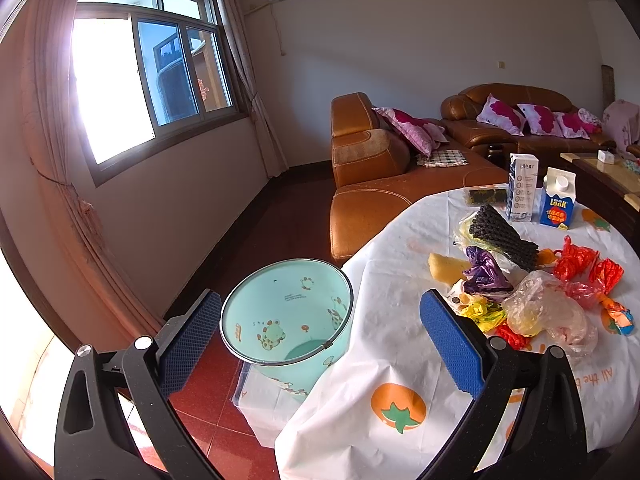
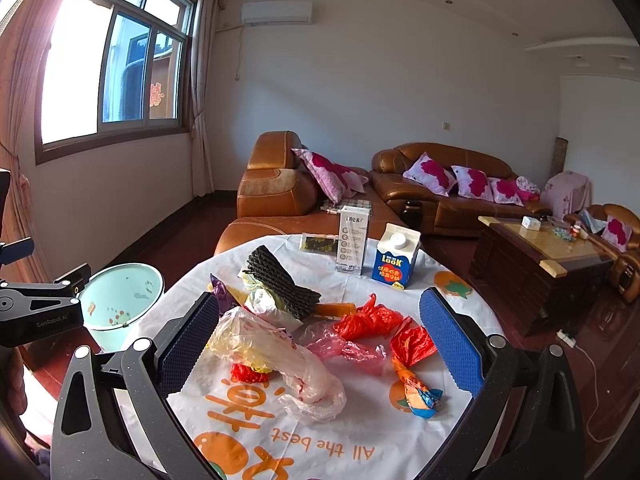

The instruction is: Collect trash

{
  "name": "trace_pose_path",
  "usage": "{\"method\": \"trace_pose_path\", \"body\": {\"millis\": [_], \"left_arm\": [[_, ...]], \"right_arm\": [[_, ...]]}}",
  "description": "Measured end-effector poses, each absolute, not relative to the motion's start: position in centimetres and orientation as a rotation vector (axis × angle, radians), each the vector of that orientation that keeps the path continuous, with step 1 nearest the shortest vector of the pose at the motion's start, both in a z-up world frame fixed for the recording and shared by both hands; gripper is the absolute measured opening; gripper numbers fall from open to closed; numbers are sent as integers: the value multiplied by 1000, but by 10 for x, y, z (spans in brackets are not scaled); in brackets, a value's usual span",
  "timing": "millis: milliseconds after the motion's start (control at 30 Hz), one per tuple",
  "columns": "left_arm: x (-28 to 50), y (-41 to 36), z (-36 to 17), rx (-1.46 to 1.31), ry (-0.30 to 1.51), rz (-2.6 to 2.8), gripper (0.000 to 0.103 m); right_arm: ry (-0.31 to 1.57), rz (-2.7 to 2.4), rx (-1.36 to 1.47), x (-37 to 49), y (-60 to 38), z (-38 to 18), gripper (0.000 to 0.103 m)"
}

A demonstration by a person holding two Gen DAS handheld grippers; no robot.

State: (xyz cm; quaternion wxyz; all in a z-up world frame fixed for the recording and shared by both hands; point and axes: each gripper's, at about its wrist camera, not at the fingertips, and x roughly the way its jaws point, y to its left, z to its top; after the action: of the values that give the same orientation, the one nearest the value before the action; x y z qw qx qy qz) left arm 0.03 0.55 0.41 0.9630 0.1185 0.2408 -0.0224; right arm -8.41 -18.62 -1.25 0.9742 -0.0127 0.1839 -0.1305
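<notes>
A heap of trash lies on the round table: a clear plastic bag [image 2: 276, 356], red crumpled bags [image 2: 370, 320], a pink bag [image 2: 344, 346], a black foam net [image 2: 280, 282], a purple wrapper [image 1: 486, 272] and a yellow scrap [image 1: 482, 314]. A mint green bin [image 1: 286, 316] stands on the floor left of the table. My left gripper [image 1: 320, 340] is open, hanging over the bin and the table edge, holding nothing. My right gripper [image 2: 320, 340] is open above the heap, its fingers either side of the clear and pink bags.
A white carton [image 2: 353, 240] and a blue milk carton [image 2: 396, 256] stand at the table's far side, beside a flat packet [image 2: 318, 244]. Brown leather sofas [image 2: 304, 200] and a dark coffee table [image 2: 540, 264] lie beyond. The left gripper's body [image 2: 40, 304] shows at left.
</notes>
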Motion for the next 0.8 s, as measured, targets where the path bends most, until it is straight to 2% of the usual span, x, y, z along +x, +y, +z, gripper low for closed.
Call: {"method": "trace_pose_path", "body": {"millis": [800], "left_arm": [[2, 7, 4, 241, 491, -41, 97]], "right_arm": [[376, -262, -24, -85, -186, -14, 99]]}}
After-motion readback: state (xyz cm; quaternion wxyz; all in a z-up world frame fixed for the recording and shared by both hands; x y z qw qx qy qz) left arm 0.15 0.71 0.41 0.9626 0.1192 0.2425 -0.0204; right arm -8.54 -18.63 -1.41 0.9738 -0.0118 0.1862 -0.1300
